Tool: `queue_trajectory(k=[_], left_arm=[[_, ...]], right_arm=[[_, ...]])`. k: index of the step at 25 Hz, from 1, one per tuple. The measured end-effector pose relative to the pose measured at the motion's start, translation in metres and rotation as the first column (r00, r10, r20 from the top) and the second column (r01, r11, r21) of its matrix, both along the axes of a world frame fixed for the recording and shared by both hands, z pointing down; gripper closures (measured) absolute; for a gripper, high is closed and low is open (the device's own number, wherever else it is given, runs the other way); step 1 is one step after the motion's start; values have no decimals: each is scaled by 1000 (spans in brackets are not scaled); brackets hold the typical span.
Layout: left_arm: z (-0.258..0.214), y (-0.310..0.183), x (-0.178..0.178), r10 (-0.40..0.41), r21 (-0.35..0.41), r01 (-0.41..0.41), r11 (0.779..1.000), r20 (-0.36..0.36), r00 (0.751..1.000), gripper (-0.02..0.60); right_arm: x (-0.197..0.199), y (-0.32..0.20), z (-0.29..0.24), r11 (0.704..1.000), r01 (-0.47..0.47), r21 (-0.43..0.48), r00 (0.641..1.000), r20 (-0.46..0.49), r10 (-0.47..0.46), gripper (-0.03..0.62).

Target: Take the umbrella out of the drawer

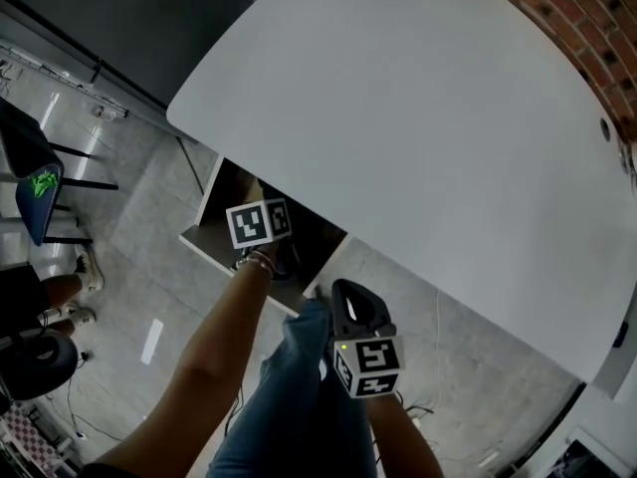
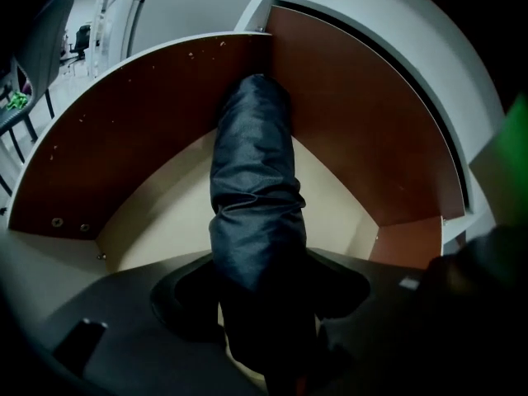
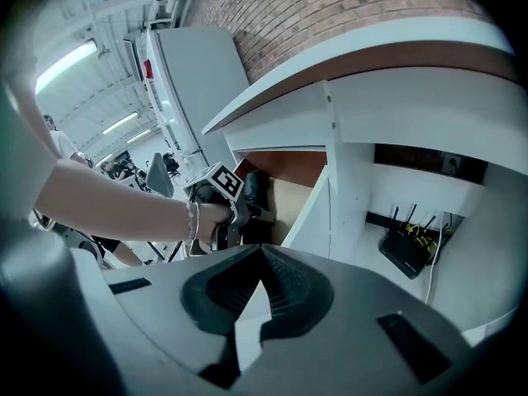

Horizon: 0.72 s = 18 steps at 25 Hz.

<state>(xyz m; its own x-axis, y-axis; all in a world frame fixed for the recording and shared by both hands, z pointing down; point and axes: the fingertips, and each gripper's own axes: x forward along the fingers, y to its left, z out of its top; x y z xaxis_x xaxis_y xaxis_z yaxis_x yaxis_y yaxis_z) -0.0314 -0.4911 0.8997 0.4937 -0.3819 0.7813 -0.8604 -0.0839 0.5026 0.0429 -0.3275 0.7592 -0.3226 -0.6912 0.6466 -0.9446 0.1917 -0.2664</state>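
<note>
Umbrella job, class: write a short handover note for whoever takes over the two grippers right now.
Left gripper: down in the open drawer, jaws closing around the dark folded umbrella, not yet clamped on it.
Right gripper: shut, empty, held back outside the drawer.
Done: drawer open, umbrella reached.
Left to do: finish the grip, then lift the umbrella out of the drawer.

Umbrella (image 2: 252, 180): near end lost in shadow between the closing jaws of left gripper (image 2: 262, 295); I can't tell pad contact. Drawer (image 1: 199, 239): inside mostly hidden under table (image 1: 418, 118).
</note>
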Motion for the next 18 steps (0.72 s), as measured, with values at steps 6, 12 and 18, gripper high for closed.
queue_trajectory(k=[6, 12, 18], left_arm=[[-12, 0, -3, -13, 24, 14, 1000, -33, 999, 325], [-40, 13, -12, -5, 30, 6, 1000, -31, 999, 327], [-71, 25, -21, -21, 41, 23, 999, -50, 999, 328]], right_arm=[[-1, 4, -6, 1000, 7, 14, 1000, -2, -7, 602], [-6, 14, -19, 1000, 17, 23, 1000, 4, -17, 602], [-11, 18, -42, 998, 41, 47, 999, 18, -42, 602]])
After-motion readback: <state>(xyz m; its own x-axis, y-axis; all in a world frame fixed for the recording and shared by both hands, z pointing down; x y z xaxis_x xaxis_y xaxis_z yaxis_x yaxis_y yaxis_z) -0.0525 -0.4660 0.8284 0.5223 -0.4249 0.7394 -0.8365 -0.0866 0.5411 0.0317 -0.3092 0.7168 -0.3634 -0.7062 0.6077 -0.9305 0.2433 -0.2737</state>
